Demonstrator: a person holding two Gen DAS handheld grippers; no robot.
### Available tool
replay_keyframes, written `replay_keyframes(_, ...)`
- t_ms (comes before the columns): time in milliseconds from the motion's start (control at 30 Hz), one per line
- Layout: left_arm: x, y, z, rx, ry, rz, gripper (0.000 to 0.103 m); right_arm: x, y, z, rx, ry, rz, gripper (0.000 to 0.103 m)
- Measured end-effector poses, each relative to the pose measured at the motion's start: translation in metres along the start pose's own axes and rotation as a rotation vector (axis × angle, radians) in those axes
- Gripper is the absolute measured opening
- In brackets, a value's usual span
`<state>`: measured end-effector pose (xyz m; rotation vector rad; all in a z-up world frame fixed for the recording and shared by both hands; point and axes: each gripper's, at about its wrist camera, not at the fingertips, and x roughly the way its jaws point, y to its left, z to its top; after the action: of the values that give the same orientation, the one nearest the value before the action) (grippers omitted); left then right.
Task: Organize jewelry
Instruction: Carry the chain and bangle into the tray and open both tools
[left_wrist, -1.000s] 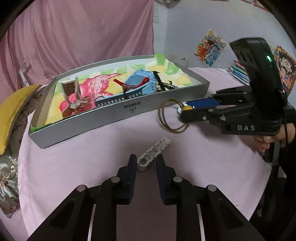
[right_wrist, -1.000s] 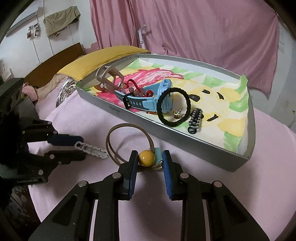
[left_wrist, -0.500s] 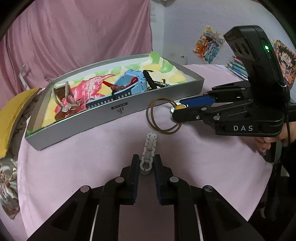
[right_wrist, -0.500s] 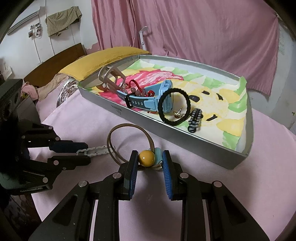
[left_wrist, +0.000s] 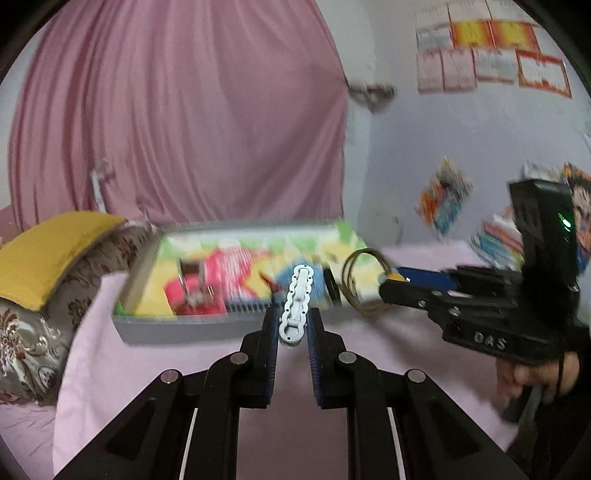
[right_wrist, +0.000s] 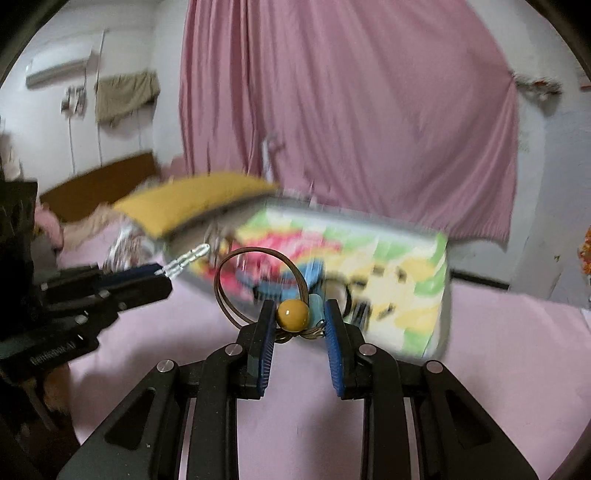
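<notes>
My left gripper (left_wrist: 292, 325) is shut on a white wavy hair clip (left_wrist: 298, 299) and holds it lifted, pointing toward the grey tray (left_wrist: 177, 326). My right gripper (right_wrist: 298, 320) is shut on a brown hair tie (right_wrist: 255, 284) with a yellow bead (right_wrist: 292, 314) and a pale blue bead, also lifted off the pink cloth. The tray with a colourful liner (right_wrist: 406, 280) holds several jewelry pieces, blurred. The right gripper (left_wrist: 391, 282) with the hair tie (left_wrist: 364, 280) shows in the left wrist view. The left gripper (right_wrist: 162, 277) with the clip (right_wrist: 186, 260) shows in the right wrist view.
The table is covered by a pink cloth (left_wrist: 155, 369). A yellow cushion (left_wrist: 44, 258) lies on patterned fabric at left. A pink curtain (left_wrist: 177, 129) hangs behind the tray. Books and posters (left_wrist: 498, 236) are at the far right by the wall.
Both grippers have lifted off the cloth with their items, the clip and the hair tie, and tilted up toward the tray. The views are now motion-blurred.
</notes>
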<state>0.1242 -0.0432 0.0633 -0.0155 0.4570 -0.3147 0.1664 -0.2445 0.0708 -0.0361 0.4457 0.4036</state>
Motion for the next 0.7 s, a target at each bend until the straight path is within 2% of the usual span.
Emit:
replay_keyframes(200,0.006,0.001,0.019,-0.022,-0.137,0.023,0.014,-0.004,0.007,0.016,-0.024,-0.15,-0.065,0.023)
replay_keyframes(300,0.01,0.004,0.025,-0.031,-0.2,0.058,0.014,-0.002,0.008,0.018,-0.025,-0.172,-0.093,0.023)
replay_keyframes(467,0.03,0.012,0.033,-0.046,-0.195,0.086,0.014,0.007,0.0,0.02,0.006,-0.162,-0.128,0.023)
replay_keyframes(700,0.058,0.019,0.031,-0.074,-0.103,0.089,0.014,0.038,-0.02,0.019,0.09,-0.049,-0.133,0.023)
